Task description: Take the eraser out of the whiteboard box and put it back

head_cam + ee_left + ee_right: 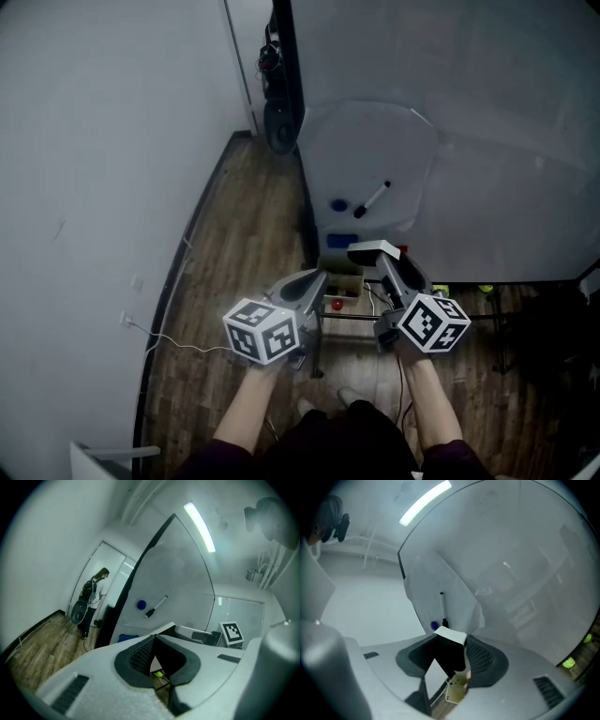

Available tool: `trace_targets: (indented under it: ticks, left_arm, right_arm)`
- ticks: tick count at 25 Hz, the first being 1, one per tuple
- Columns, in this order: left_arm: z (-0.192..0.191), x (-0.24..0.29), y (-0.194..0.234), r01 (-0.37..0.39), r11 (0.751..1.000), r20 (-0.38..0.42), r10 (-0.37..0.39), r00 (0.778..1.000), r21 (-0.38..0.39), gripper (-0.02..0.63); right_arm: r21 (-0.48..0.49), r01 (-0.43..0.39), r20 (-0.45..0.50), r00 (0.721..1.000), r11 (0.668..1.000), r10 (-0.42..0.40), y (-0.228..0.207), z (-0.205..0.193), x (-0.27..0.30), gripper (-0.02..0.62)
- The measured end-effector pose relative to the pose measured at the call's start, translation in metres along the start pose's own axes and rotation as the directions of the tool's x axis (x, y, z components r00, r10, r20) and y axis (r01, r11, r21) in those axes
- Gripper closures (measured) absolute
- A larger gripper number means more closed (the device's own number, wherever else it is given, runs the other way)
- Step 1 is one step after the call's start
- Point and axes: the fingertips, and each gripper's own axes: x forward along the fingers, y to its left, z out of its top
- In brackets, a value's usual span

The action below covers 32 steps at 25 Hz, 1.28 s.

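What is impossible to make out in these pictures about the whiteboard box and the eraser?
- Contents of the small open whiteboard box: head view, too small and dim; only something red shows.
- Sides and underside of the white-topped black eraser: right gripper view, covered by the pads of the right gripper, shut on it.
- Flat blue object beyond the box: head view, too small to identify.

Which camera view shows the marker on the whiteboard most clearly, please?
The head view: the marker shows whole and unobstructed on the whiteboard. The left gripper view shows it whole too, though hazier; the right gripper view shows it thin and dim above the eraser.
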Motion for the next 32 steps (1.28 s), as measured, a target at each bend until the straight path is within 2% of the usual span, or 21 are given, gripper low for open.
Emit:
trace_targets:
  ticks: [7, 16, 22, 32]
  left_arm:
    - [0.043, -0.005, -0.024, 0.028, 0.998, 0.064, -0.032, 0.997, 0.06, 0.601]
    - [0.086, -0.02, -0.052, 0.059, 0.99, 0.122, -0.074, 0.99, 0.127, 0.601]
    - [0.094, -0.029, -0.06, 0.071, 0.989, 0.14, -0.089, 0.986, 0.129, 0.601]
    - [0.093, -0.032, -0.053, 0.055, 0.992, 0.152, -0.072, 0.986, 0.114, 0.601]
  right_arm:
    - [-0.053, -0.087, 0.067, 0.994, 0.995, 0.09, 0.031, 0.044, -0.012, 0.408]
    - [-0.126, -0.188, 0.165, 0.964, 0.974, 0.207, 0.076, 0.098, -0.033, 0.408]
    - [-0.139, -0.213, 0.185, 0.954, 0.967, 0.237, 0.091, 0.108, -0.04, 0.408]
    - [-0.14, -0.211, 0.181, 0.955, 0.967, 0.235, 0.092, 0.105, -0.041, 0.408]
